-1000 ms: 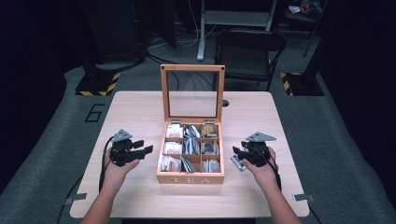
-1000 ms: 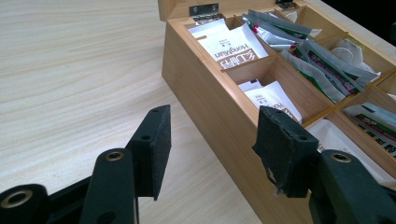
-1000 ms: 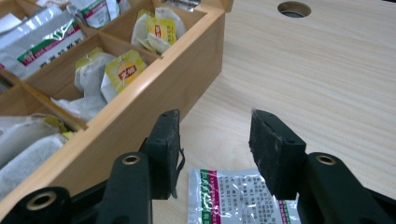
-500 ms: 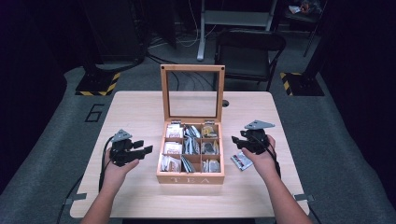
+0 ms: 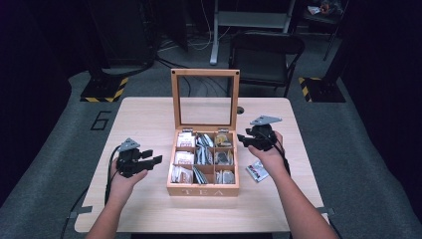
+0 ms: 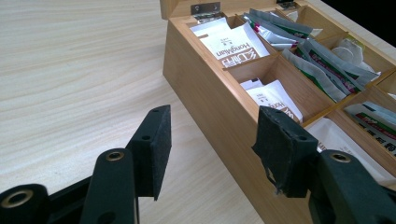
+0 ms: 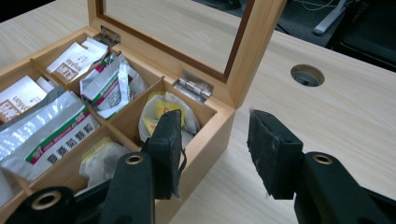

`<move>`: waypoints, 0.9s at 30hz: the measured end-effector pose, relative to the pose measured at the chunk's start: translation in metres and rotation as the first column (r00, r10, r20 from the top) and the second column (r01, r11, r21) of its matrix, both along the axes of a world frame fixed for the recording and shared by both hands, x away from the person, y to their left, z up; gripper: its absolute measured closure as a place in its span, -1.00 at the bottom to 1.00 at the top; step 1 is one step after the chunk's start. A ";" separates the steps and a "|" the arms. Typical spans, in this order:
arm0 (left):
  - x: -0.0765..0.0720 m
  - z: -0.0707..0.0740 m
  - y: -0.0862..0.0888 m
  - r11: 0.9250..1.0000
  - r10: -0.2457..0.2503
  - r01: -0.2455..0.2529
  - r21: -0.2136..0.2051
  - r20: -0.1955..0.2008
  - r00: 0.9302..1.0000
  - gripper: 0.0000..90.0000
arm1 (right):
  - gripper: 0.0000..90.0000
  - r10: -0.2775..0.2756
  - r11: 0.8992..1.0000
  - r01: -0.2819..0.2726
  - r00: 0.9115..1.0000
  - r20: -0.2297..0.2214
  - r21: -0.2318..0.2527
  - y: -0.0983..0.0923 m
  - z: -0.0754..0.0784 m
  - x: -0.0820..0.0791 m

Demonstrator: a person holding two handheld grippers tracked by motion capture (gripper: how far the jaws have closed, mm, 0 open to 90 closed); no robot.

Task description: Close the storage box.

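A wooden tea box [image 5: 203, 189] stands mid-table with its glass lid [image 5: 205, 72] upright. Its compartments hold several tea packets [image 5: 185, 140]. My left gripper [image 5: 151, 162] hovers open just left of the box. In the left gripper view its jaws [image 6: 210, 149] frame the box's side wall [image 6: 219, 107] and touch nothing. My right gripper [image 5: 245, 140] is open by the box's far right corner; its jaws have just been closing with nothing between them. In the right gripper view [image 7: 215, 149] one jaw is over a compartment with a yellowish tea bag [image 7: 161, 109], the other over the table. A loose tea packet [image 5: 257, 172] lies under the right wrist.
A round cable hole [image 5: 240, 110] [image 7: 306, 74] sits in the tabletop behind the box's right side. A dark chair [image 5: 266, 52] stands beyond the far table edge. Bare wood lies left of the box [image 6: 70, 84].
My right gripper has risen and moved away from me, from beside the loose packet to the box's far right corner. The packet stays on the table. The left hand has not moved.
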State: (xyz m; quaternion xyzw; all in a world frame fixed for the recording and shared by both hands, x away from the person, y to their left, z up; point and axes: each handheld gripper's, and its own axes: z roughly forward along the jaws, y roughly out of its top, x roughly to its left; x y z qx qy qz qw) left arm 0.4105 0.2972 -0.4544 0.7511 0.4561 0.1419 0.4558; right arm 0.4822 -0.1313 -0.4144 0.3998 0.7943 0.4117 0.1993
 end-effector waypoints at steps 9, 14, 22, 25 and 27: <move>0.000 0.000 0.001 1.000 0.012 -0.012 -0.003 -0.005 1.000 0.01 | 0.10 -0.023 0.999 0.022 1.000 0.009 0.035 0.007 0.010 0.026; 0.000 0.000 0.003 1.000 0.024 -0.024 -0.015 0.003 1.000 0.01 | 0.10 -0.040 0.999 0.040 0.999 0.015 0.020 0.011 0.012 0.041; -0.002 -0.003 0.005 1.000 0.021 -0.021 -0.004 0.002 1.000 0.01 | 0.08 -0.053 0.999 0.053 0.999 0.011 0.000 0.020 0.010 0.061; -0.003 -0.001 0.005 1.000 0.014 -0.014 0.000 -0.002 1.000 0.01 | 0.06 -0.060 0.998 0.060 0.998 0.004 -0.002 0.023 0.008 0.066; -0.004 -0.001 0.005 1.000 0.016 -0.016 0.000 0.000 1.000 0.01 | 0.05 -0.070 0.998 0.070 0.998 -0.005 0.010 0.025 0.006 0.069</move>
